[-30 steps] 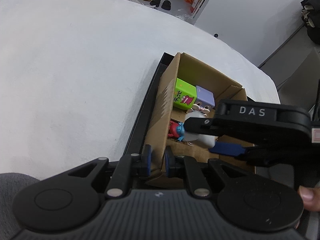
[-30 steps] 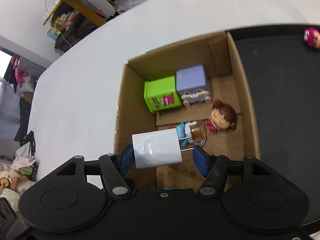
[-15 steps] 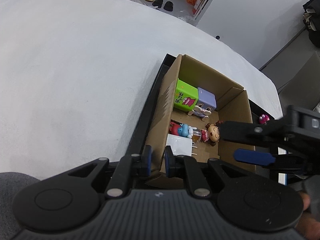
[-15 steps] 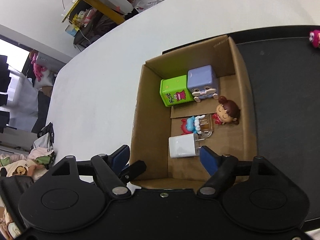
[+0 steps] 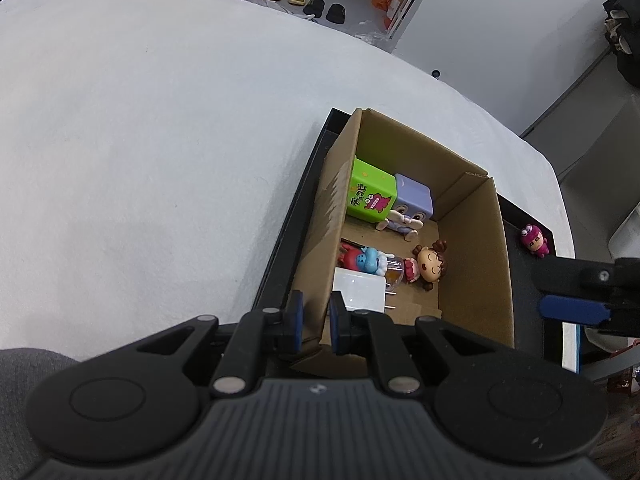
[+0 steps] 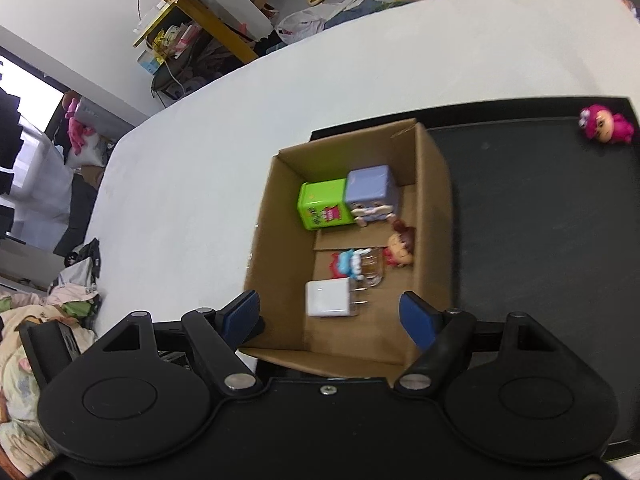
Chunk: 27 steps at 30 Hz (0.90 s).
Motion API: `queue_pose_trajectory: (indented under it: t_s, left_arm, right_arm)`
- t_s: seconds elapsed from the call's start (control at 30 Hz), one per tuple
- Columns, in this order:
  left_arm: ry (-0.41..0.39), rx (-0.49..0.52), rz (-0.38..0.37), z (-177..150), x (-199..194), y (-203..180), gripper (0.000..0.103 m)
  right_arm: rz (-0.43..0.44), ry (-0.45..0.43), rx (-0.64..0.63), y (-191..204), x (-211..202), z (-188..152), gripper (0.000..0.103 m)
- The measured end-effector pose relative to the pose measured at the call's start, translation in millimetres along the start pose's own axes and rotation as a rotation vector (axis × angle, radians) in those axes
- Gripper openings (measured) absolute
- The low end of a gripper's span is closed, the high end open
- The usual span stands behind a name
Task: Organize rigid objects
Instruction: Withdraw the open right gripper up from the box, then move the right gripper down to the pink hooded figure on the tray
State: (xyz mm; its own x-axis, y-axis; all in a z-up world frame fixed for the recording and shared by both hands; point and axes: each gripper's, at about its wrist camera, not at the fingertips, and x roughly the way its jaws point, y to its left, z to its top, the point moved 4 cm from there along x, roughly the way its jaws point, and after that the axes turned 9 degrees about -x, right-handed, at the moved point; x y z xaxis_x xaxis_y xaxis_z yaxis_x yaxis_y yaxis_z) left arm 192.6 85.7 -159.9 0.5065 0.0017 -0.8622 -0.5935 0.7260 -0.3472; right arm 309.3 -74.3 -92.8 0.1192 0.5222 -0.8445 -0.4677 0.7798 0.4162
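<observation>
The left gripper (image 5: 314, 322), black with blue pads, is clamped on the near left wall of the open brown cardboard box (image 5: 472, 276), one pad outside and one inside; the box sits on a black flat tray (image 5: 298, 216) on the white table (image 5: 140, 140); inside lie a white square charger plug (image 5: 358, 294) nearest the pads, a small red-and-blue figurine (image 5: 360, 259), a brown-haired doll figurine (image 5: 428, 265), a lime-green cube tin (image 5: 370, 194) and a lilac cube box (image 5: 412, 202); a pink figurine (image 5: 534, 240) stands on the tray beyond the box; the right gripper's blue fingertip (image 5: 572, 314) shows at the right edge, apart from the box
</observation>
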Motion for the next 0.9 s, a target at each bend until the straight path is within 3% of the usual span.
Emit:
queue_pose_trajectory:
  t_s: [0.17,0.3,0.9]
  left_arm:
    - [-0.004,0.013,0.012,0,0,-2,0.011]
    - [-0.006,0.015,0.022,-1,0,-2,0.011]
    - [-0.018,0.047,0.062,-3,-1,-8,0.01]
  right_arm:
    - [-0.035,-0.021,-0.011,-20,-12,0,0.078]
    - [-0.074,-0.045,-0.044,-34,-21,-2,0.084]
    - [-0.181,-0.156,-0.056,-94,-40,0,0.086]
